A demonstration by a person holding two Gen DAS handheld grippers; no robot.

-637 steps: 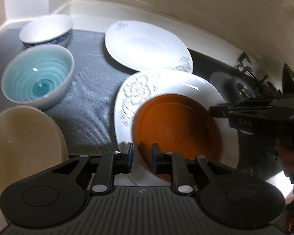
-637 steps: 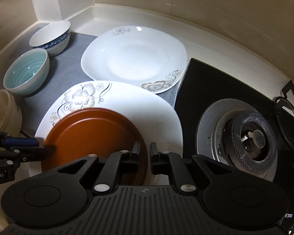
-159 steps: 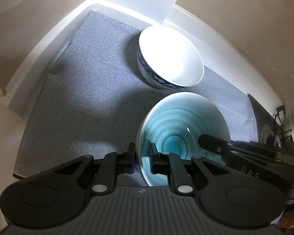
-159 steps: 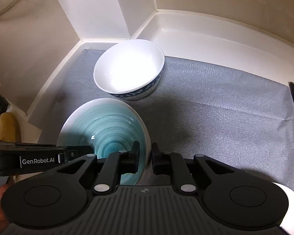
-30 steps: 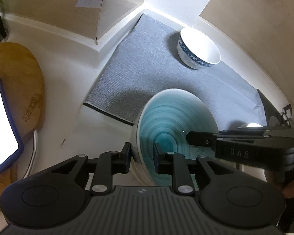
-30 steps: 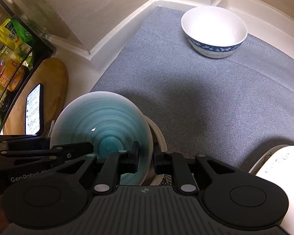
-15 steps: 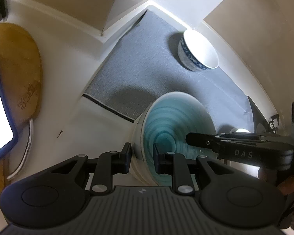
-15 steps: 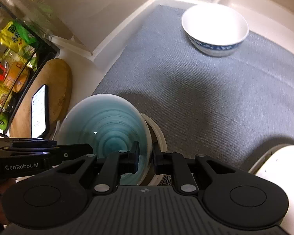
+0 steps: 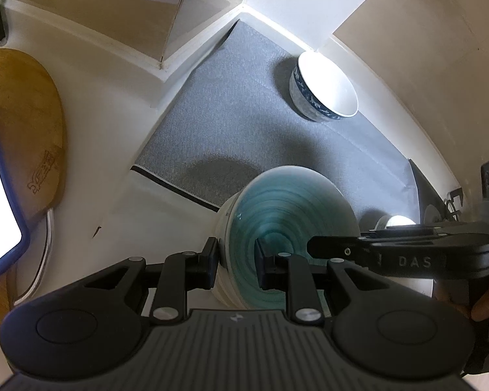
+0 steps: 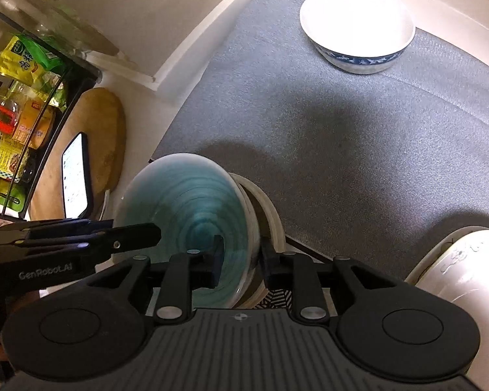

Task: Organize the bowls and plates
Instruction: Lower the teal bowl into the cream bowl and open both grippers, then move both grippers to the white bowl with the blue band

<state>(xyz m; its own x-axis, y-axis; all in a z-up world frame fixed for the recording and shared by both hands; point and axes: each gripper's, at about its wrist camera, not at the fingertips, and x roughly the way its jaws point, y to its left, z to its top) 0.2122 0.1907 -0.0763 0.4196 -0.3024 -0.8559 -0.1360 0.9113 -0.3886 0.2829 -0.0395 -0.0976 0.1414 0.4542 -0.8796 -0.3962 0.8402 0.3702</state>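
Observation:
A teal ringed bowl [image 9: 290,215] sits nested in a cream bowl [image 10: 270,215] at the near edge of the grey mat; it also shows in the right wrist view [image 10: 185,202]. My left gripper [image 9: 236,257] straddles its left rim with jaws slightly parted. My right gripper [image 10: 241,257] straddles its right rim, jaws also parted a little. A white bowl with a blue band [image 9: 324,89] stands at the far end of the mat, also in the right wrist view [image 10: 357,27].
A grey mat [image 10: 358,123] covers the counter. White plates [image 10: 466,267] are stacked at right. A wooden board [image 9: 19,104] with a phone [image 10: 76,176] lies left, beside a rack of packets [image 10: 16,104]. A stove edge [image 9: 440,202] lies right.
Both grippers have lowered the teal bowl into the cream bowl, and both pairs of jaws have widened off its rim.

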